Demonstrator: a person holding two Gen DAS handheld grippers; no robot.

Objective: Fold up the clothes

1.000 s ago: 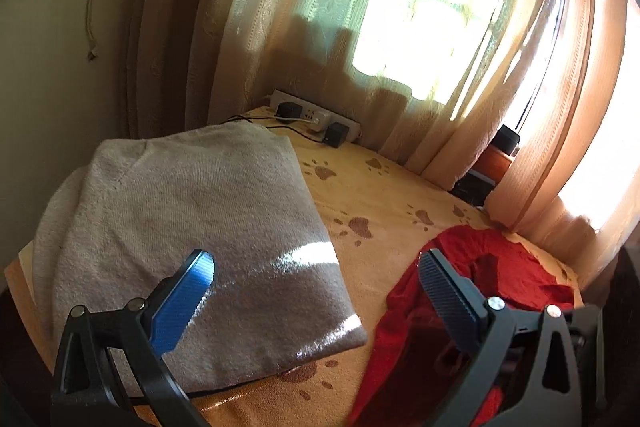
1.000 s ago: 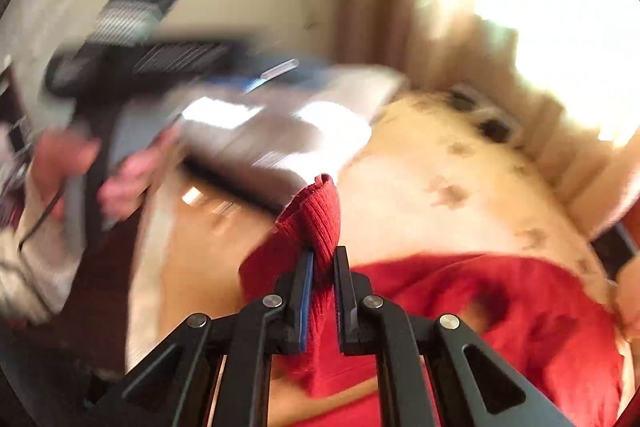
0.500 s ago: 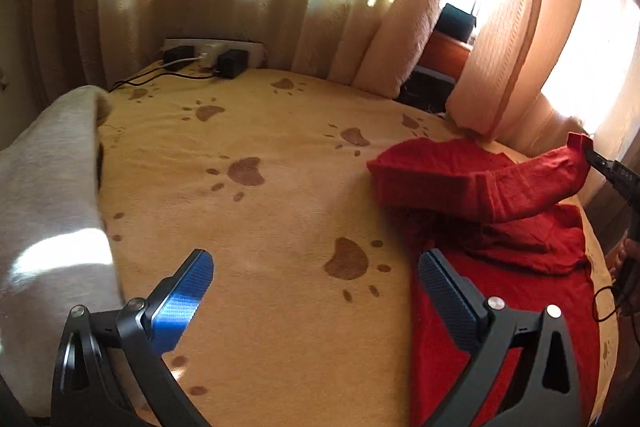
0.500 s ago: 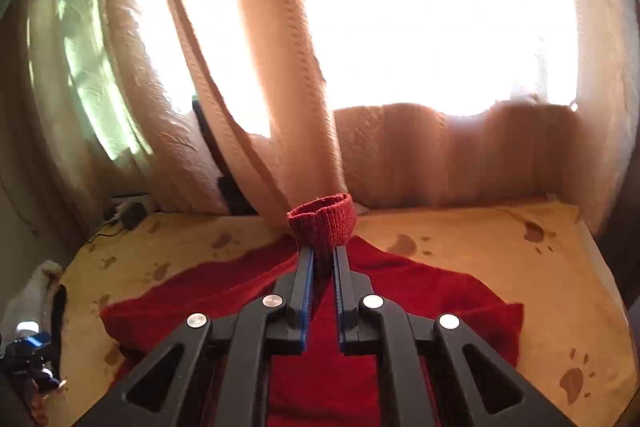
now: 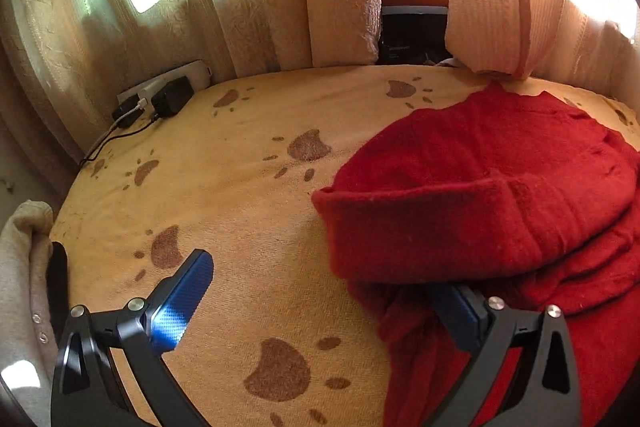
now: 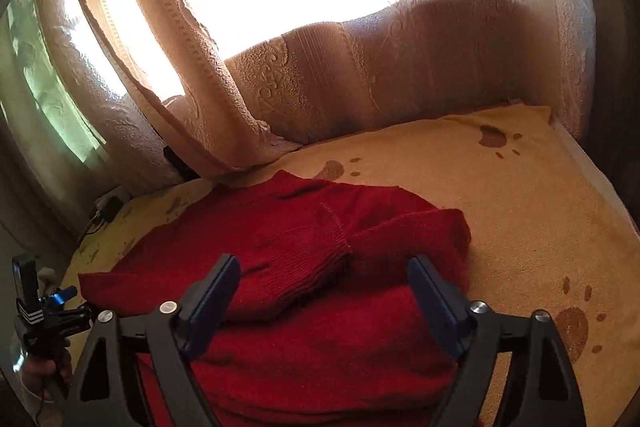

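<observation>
L gripper (image 5: pixel 316 291): black frame w/ triangular cut-outs, silver screws, blue textured finger pads (image 5: pixel 182 301). R gripper (image 6: pixel 324 291): same black frame, silver screws, dark blue pads (image 6: pixel 210 301).

No legible text anywhere. Faint pale lettering on the dark box (image 5: pixel 412 39) behind the curtains, too small to read. Small white marking on the left gripper (image 6: pixel 60 331) body, seen from the right wrist, likewise unreadable.

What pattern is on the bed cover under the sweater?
Tan cover with brown paw prints, clearest in the left wrist view.
</observation>
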